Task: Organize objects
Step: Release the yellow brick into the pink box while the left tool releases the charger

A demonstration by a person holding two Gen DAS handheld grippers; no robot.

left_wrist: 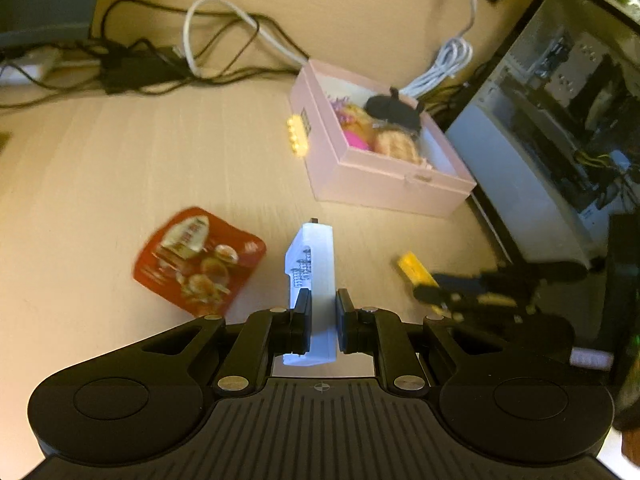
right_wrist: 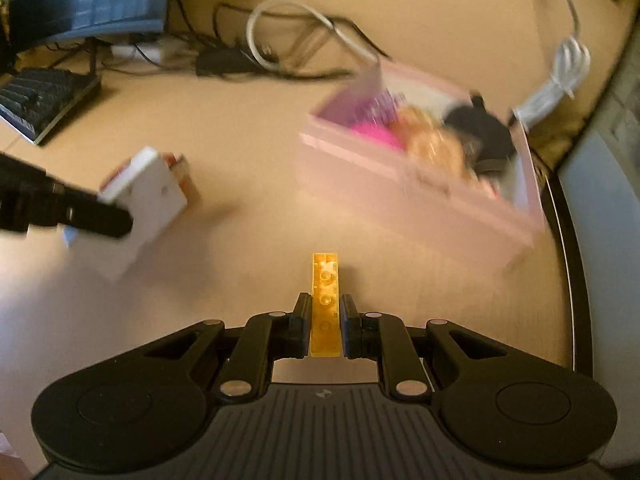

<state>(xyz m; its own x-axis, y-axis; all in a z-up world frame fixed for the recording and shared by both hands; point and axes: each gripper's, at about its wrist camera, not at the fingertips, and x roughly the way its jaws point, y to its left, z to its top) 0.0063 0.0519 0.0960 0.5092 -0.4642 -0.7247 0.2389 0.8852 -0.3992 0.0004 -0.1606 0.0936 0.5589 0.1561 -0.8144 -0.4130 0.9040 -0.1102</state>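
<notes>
My left wrist camera looks forward and down along my left gripper (left_wrist: 323, 322) over the worktop (left_wrist: 120, 168), close above it, with the pink box (left_wrist: 384, 168) at upper right of the frame. My right wrist camera faces likewise past my right gripper (right_wrist: 326, 326). Both views share the pink box (right_wrist: 420, 184), the cables (left_wrist: 224, 40) along the top, and each other's gripper.

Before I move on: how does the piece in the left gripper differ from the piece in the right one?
The white block in the left gripper is pale and wide, with dark print on one face. The yellow brick in the right gripper is translucent amber, narrower and studded. In the right wrist view the white block looks much bigger. Both are clamped between shut jaws, held above the desk, pointing forward.
</notes>
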